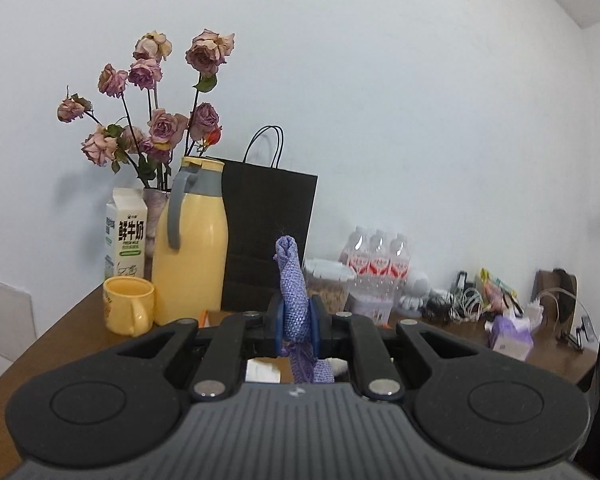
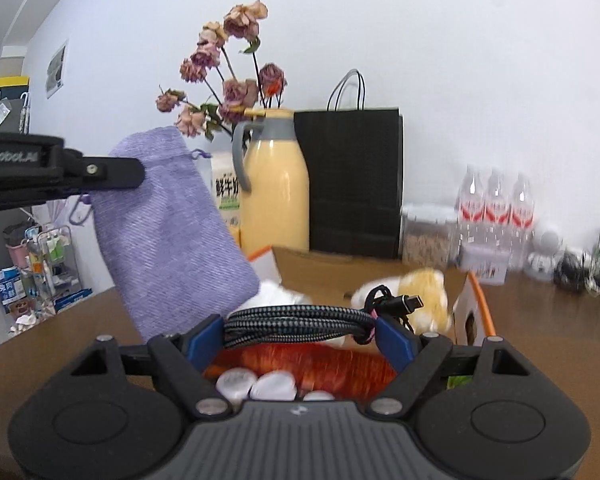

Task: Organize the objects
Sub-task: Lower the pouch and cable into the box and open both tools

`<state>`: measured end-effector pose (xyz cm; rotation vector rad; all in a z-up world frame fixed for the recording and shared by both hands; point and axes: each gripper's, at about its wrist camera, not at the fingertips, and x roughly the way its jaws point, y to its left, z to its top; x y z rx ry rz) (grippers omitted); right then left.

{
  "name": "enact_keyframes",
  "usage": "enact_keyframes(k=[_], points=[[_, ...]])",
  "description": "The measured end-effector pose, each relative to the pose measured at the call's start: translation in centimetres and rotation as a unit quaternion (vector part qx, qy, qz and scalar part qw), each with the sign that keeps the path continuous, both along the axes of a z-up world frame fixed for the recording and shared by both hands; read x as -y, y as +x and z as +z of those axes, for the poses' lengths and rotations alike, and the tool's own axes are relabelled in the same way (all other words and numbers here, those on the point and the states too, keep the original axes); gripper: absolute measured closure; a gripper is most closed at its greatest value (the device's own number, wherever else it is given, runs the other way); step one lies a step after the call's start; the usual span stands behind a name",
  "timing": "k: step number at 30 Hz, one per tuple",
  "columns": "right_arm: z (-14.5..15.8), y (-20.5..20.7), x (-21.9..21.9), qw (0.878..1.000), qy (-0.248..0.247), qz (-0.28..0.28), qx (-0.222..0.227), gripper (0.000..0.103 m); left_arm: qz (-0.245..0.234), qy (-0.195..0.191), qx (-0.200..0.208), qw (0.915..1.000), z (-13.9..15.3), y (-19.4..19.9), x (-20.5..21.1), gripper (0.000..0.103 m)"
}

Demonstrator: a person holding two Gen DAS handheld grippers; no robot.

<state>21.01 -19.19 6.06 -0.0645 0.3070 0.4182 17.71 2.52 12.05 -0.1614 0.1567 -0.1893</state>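
Above a brown table [image 1: 72, 320], left gripper [image 1: 298, 326] clamps a purple pouch [image 1: 294, 280]; right gripper [image 2: 300, 330] grasps a coiled cable [image 2: 296, 326].

Both views are evenly, softly lit; faint shadows are cast on the far wall [image 1: 380, 80]. Edges are bent by fisheye distortion; nearby items are blurred.

1. White gable-top milk carton with green band [image 1: 125, 236]: large dark Chinese characters "鲜牛奶"; beneath them small print "FRESH MILK". Remaining small print too fine to read.
2. Same carton, right wrist view, partly hidden: only "鲜牛奶" shows, cut at the left.
3. Black side arm of the left gripper [image 2: 40, 168]: white lettering, cut off at the frame edge, reading "…enRobot.AI".
4. Clear water bottles with red-and-white labels [image 2: 496, 210]: print blurred, unreadable.
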Motion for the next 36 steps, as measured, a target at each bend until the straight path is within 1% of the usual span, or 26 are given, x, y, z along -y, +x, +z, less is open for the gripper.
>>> enact_keyframes(k=[5, 7, 10, 13, 16, 18, 20, 21, 22, 23, 24, 25, 26, 27, 28, 29, 32, 36], points=[[0.8, 3.7, -0.6, 1.0, -0.01, -0.005, 0.017, 0.022, 0.007, -0.021, -0.004, 0.9997, -0.3, 4.4, 0.3, 0.09], [0.9, 5.5, -0.9, 1.0, -0.013, -0.006, 0.017, 0.022, 0.012, -0.04, -0.012, 0.9991, -0.7, 6.8, 0.1, 0.09], [0.6, 8.3, -1.3, 0.999, -0.023, -0.008, 0.022, 0.022, 0.012, -0.069, -0.021, 0.9973, -1.6, 10.5, -0.2, 0.09], [-0.5, 10.8, -1.5, 0.999, -0.025, 0.002, 0.031, 0.022, 0.012, -0.081, -0.037, 0.996, -3.2, 14.3, -0.2, 0.09], [-2.6, 12.6, -1.2, 0.999, -0.027, -0.001, 0.022, 0.021, 0.011, -0.069, -0.073, 0.9949, -5.8, 17.3, 0.2, 0.089], [-4.1, 13.7, -1.2, 0.999, -0.044, -0.004, -0.002, 0.021, 0.012, -0.044, -0.103, 0.9936, -7.6, 18.6, 0.3, 0.089], [-4.9, 14.2, -1.0, 0.998, -0.055, -0.008, -0.016, 0.021, 0.026, -0.011, -0.126, 0.9917, -8.8, 19.2, 0.6, 0.085], [-5.1, 14.4, -0.8, 0.998, -0.055, -0.009, -0.022, 0.02, 0.032, 0.006, -0.128, 0.9912, -9.2, 19.1, 0.8, 0.078], [-5.2, 14.5, -0.7, 0.998, -0.054, -0.011, -0.027, 0.02, 0.038, 0.024, -0.13, 0.9906, -9.4, 19.0, 1.0, 0.064], [-5.3, 14.5, -0.6, 0.998, -0.056, -0.014, -0.032, 0.02, 0.043, 0.04, -0.131, 0.9896, -9.6, 18.8, 1.3, 0.055], [-5.5, 14.5, -0.6, 0.997, -0.059, -0.017, -0.036, 0.019, 0.049, 0.051, -0.131, 0.9888, -9.6, 18.7, 1.4, 0.033], [-5.7, 14.5, -0.5, 0.997, -0.061, -0.018, -0.04, 0.018, 0.054, 0.059, -0.127, 0.9887, -9.6, 18.4, 1.6, 0.019], [-5.9, 14.5, -0.5, 0.997, -0.063, -0.019, -0.043, 0.016, 0.056, 0.066, -0.119, 0.9891, -9.5, 18.1, 1.8, 0.015], [-5.9, 14.3, -0.5, 0.997, -0.064, -0.021, -0.043, 0.012, 0.058, 0.073, -0.113, 0.9892, -9.5, 17.8, 2.0, 0.006], [-6.0, 14.3, -0.5, 0.997, -0.065, -0.021, -0.046, 0.008, 0.062, 0.08, -0.106, 0.9892, -9.5, 17.5, 2.1, 0.0], [-5.9, 14.0, -0.5, 0.997, -0.065, -0.023, -0.046, 0.001, 0.069, 0.085, -0.098, 0.9892, -9.5, 17.2, 2.3, 0.0], [-5.7, 13.8, 0.1, 0.996, -0.058, -0.031, -0.053, 0.0, 0.08, 0.096, -0.091, 0.988, -9.5, 16.8, 2.6, 0.0], [-5.7, 13.3, 0.6, 0.996, -0.053, -0.033, -0.062, 0.0, 0.089, 0.09, -0.082, 0.9885, -9.3, 16.1, 2.3, 0.0]])
